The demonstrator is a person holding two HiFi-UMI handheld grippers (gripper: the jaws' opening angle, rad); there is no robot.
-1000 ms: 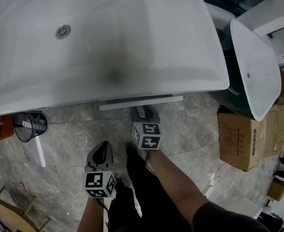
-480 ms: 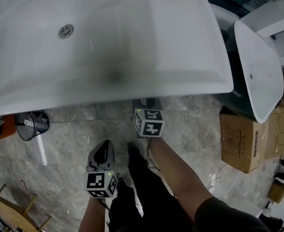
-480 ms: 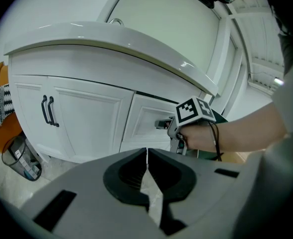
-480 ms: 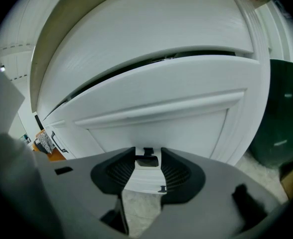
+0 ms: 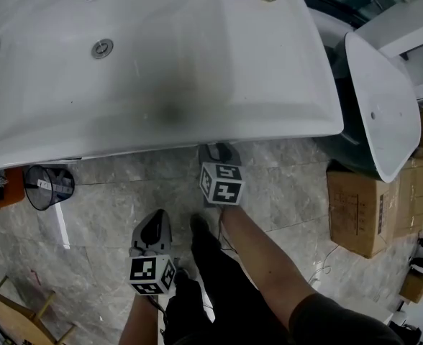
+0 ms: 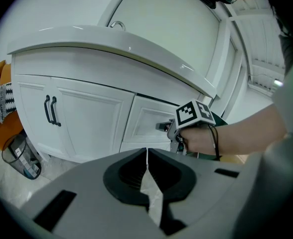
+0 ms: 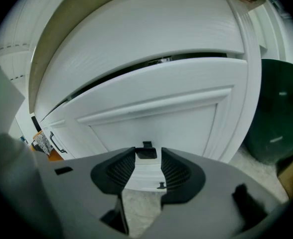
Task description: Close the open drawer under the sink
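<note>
The white sink top [image 5: 161, 63] hides the drawer in the head view. In the right gripper view the white drawer front [image 7: 161, 113] sits almost flush, with a thin dark slit above it. Its small dark handle [image 7: 146, 153] lies between the fingertips of my right gripper [image 7: 147, 157], whose jaws stand open around it. The left gripper view shows that gripper [image 6: 174, 131] at the handle [image 6: 161, 127]. My left gripper [image 6: 147, 152] hangs back over the floor [image 5: 156, 219], shut and holding nothing.
A wire bin [image 5: 47, 185] stands on the floor to the left. Cardboard boxes [image 5: 362, 200] and a white basin [image 5: 384, 106] crowd the right side. Two cupboard doors with black handles [image 6: 51, 111] are left of the drawer. A lower knob [image 7: 160, 185] sits beneath the handle.
The white drawer edge that stuck out below the sink rim has gone in under it. My right gripper followed it toward the cabinet. The left gripper stayed put.
</note>
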